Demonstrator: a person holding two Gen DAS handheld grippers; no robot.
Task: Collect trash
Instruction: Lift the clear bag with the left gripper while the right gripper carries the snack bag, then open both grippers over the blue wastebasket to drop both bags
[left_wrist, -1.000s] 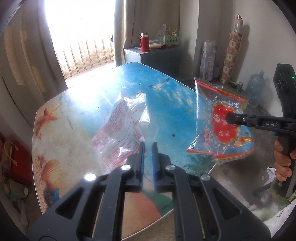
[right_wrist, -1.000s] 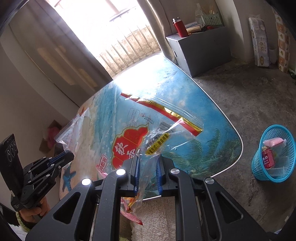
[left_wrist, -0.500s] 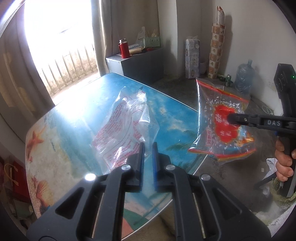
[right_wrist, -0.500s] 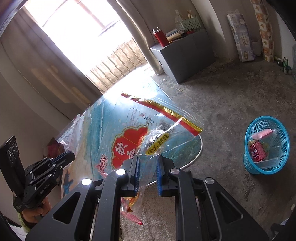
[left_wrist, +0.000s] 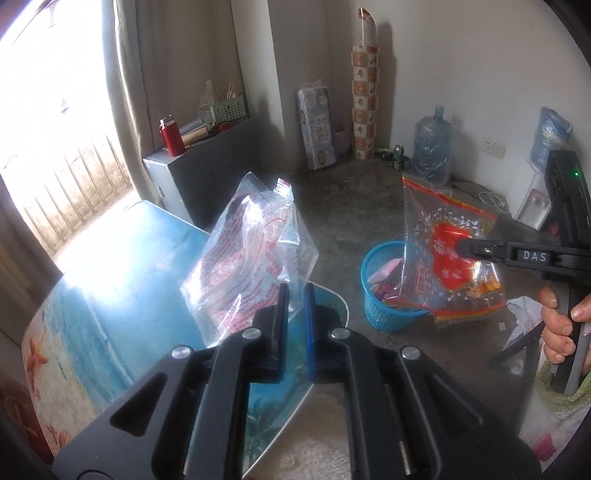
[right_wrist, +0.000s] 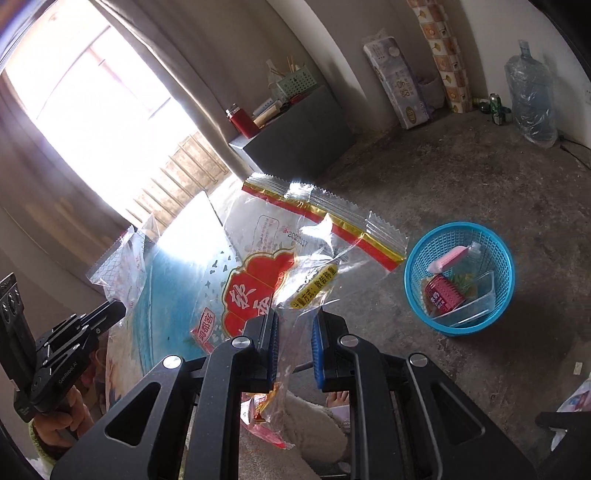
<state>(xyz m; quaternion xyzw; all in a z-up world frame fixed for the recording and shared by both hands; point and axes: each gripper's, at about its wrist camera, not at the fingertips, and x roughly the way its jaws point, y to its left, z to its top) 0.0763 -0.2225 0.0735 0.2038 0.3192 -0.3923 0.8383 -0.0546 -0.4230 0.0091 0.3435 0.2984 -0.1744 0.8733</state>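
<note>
My left gripper (left_wrist: 294, 295) is shut on a clear plastic bag with red print (left_wrist: 251, 266), held up over the table's near corner. The same bag (right_wrist: 122, 258) and left gripper (right_wrist: 110, 314) show at the left of the right wrist view. My right gripper (right_wrist: 294, 325) is shut on a clear snack bag with a red emblem and a red-gold strip (right_wrist: 280, 266). In the left wrist view that bag (left_wrist: 450, 258) hangs from the right gripper (left_wrist: 461, 248), just in front of the blue mesh basket (left_wrist: 373, 306). The basket (right_wrist: 417, 295) stands on the floor with wrappers inside.
The beach-print table (left_wrist: 110, 295) lies lower left. A grey cabinet (left_wrist: 214, 166) with a red flask (left_wrist: 171, 136) stands by the window. Tissue packs (left_wrist: 317, 125), a patterned roll (left_wrist: 364, 92) and water jugs (left_wrist: 430, 147) line the wall. Bare concrete floor (right_wrist: 480, 177) surrounds the basket.
Both grippers have swung right, off the table toward the floor, carrying their bags. The blue basket has come into the left wrist view and sits closer in the right wrist view.
</note>
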